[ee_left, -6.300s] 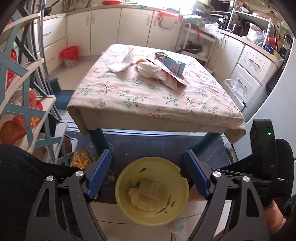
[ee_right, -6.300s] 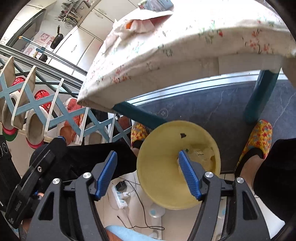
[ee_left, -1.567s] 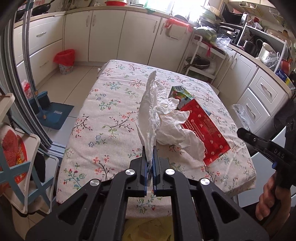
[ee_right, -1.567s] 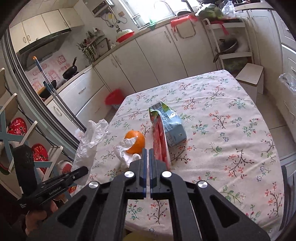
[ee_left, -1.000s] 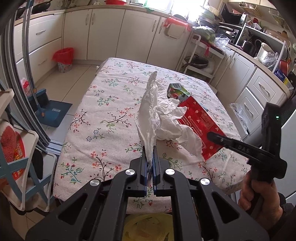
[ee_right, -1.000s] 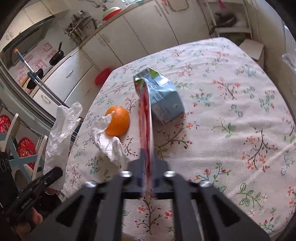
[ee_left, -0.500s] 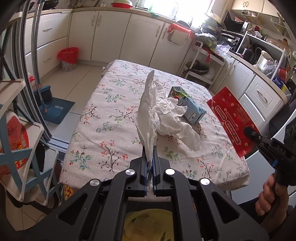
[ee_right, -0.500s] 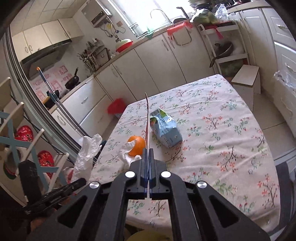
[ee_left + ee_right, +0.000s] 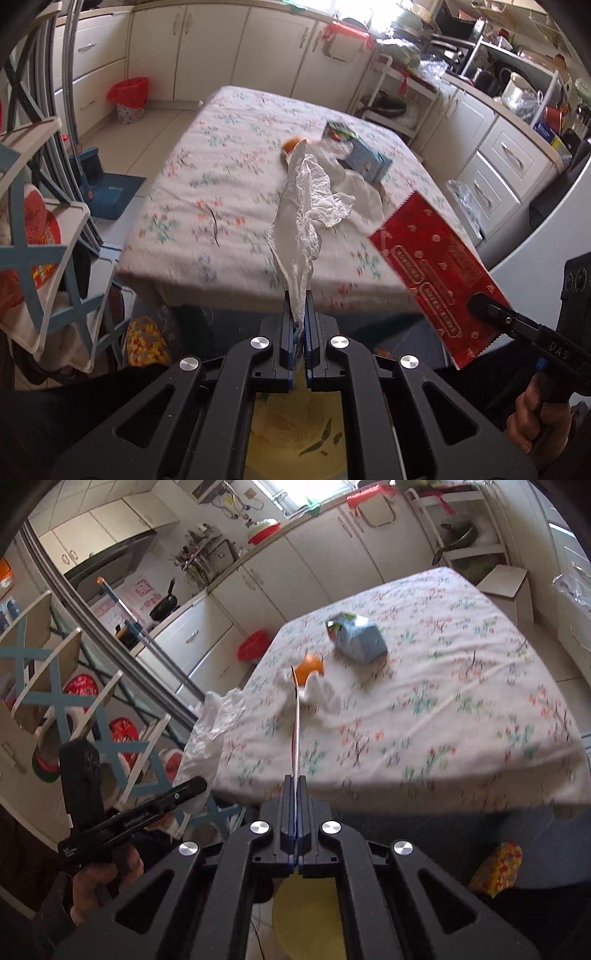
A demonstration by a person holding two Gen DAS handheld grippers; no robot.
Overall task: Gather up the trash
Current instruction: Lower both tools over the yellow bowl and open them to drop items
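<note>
My left gripper (image 9: 297, 314) is shut on a crumpled white tissue (image 9: 301, 214) that stands up from its tips, held off the near edge of the table. My right gripper (image 9: 296, 786) is shut on a flat red wrapper, seen edge-on (image 9: 295, 716) in its own view and as a red sheet (image 9: 432, 266) in the left wrist view. On the floral tablecloth (image 9: 461, 701) lie an orange (image 9: 310, 666), a second white tissue (image 9: 317, 698) and a crushed blue carton (image 9: 358, 638). A yellow bowl (image 9: 299, 439) sits below both grippers.
A red-lined bin (image 9: 129, 98) stands on the floor by the far cabinets. A blue-and-white rack (image 9: 44, 258) stands at the left. White cabinets (image 9: 498, 162) run along the right. The person's feet in patterned slippers (image 9: 495, 864) are by the table.
Both grippers have pulled back and down from the table with their items. The table looks farther off, and the yellow bowl shows more beneath the jaws.
</note>
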